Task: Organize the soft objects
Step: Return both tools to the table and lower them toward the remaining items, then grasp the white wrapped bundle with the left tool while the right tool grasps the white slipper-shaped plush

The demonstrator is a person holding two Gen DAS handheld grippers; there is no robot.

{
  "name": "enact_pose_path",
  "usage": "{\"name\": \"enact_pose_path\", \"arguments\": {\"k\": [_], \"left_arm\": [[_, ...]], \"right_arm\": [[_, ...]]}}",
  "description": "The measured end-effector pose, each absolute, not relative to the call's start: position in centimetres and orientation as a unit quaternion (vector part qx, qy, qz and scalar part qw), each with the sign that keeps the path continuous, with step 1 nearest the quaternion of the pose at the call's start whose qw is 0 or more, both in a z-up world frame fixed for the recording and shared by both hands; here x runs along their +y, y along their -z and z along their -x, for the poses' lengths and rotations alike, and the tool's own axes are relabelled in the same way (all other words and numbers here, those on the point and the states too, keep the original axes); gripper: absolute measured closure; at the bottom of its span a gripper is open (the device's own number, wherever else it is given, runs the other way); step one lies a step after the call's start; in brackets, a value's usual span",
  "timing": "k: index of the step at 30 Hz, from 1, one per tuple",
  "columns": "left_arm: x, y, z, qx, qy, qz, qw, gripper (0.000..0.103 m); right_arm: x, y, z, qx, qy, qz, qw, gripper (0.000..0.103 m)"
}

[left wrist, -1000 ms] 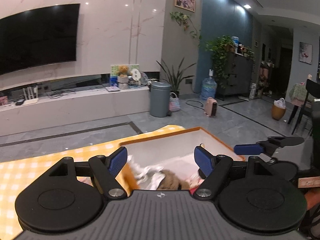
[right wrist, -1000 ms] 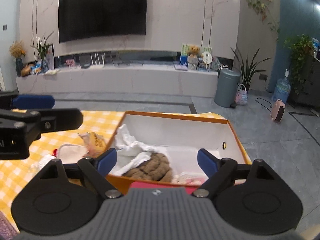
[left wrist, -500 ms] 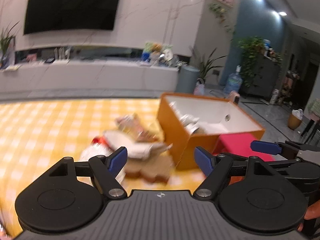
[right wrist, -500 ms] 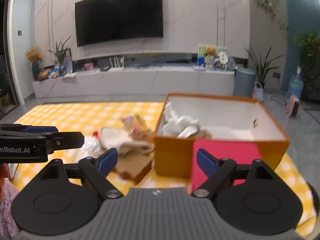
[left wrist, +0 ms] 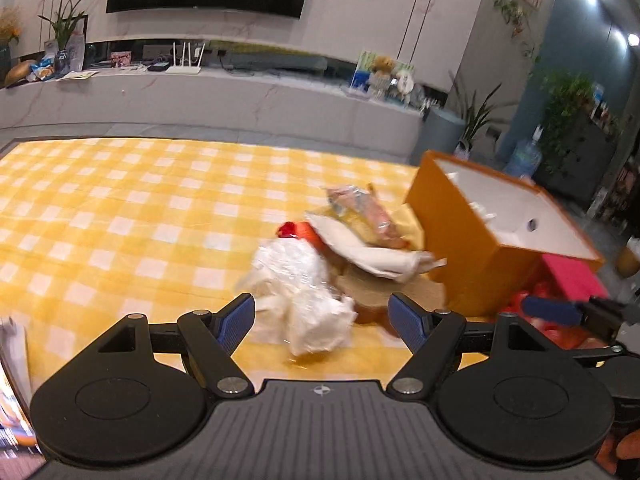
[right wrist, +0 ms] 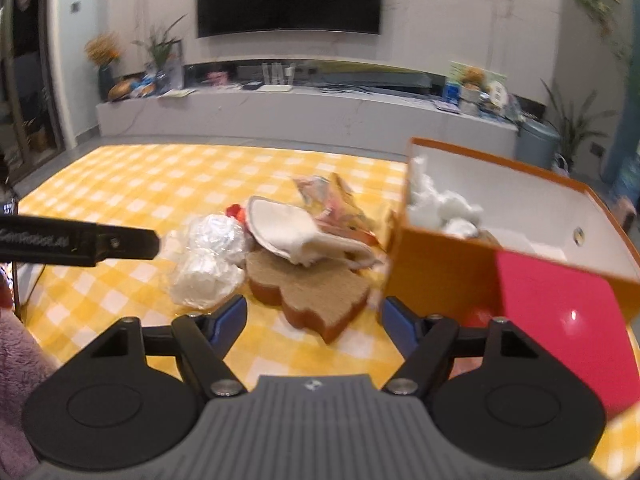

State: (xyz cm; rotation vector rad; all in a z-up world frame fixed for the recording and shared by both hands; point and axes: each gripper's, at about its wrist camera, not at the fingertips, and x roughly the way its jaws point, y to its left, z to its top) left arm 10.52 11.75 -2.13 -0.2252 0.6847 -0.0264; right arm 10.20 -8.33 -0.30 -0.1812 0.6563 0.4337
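Note:
A pile of soft things lies on the yellow checked tablecloth [left wrist: 120,216]: a crumpled clear plastic bag [left wrist: 300,280] [right wrist: 208,256], a white cloth [left wrist: 372,248] [right wrist: 296,236], a brown sponge-like pad [right wrist: 316,292] and a shiny snack wrapper [left wrist: 356,204]. An orange box [left wrist: 472,256] [right wrist: 440,264] with white crumpled items inside stands right of the pile. My left gripper [left wrist: 322,320] is open and empty just before the plastic bag. My right gripper [right wrist: 312,318] is open and empty before the brown pad.
A red flat piece [right wrist: 560,328] leans at the box's near side. The left gripper's finger [right wrist: 80,240] crosses the right wrist view at left. A pink fluffy thing [right wrist: 16,368] sits at the lower left. A TV wall and a long low cabinet stand behind.
Both grippers have pulled back from over the box and swung left. They now face the pile on the cloth. Both stay open and empty.

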Motion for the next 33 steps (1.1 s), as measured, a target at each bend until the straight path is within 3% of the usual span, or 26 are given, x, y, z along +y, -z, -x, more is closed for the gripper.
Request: {"name": "enact_pose_path", "arguments": {"k": [18, 21, 28, 29, 33], "left_arm": [[14.0, 8.0, -18.9, 0.433, -0.014, 0.184, 0.882, 0.014], [13.7, 8.4, -19.2, 0.433, -0.011, 0.18, 0.883, 0.017], [13.2, 8.9, -19.4, 0.437, 0.002, 0.181, 0.881, 0.048], [13.2, 8.8, -19.4, 0.437, 0.0, 0.177, 0.882, 0.051], [13.1, 8.6, -19.1, 0.436, -0.004, 0.165, 0.885, 0.058]], "right_arm": [[-2.0, 3.9, -19.6, 0.304, -0.287, 0.248, 0.874, 0.039], [-1.4, 4.6, -20.7, 0.31, -0.294, 0.254, 0.868, 0.045], [-1.0, 5.5, -21.1, 0.318, -0.309, 0.257, 0.858, 0.06], [-1.0, 5.5, -21.0, 0.317, -0.31, 0.26, 0.858, 0.072], [-1.0, 5.3, -21.2, 0.317, -0.309, 0.258, 0.859, 0.084]]}}
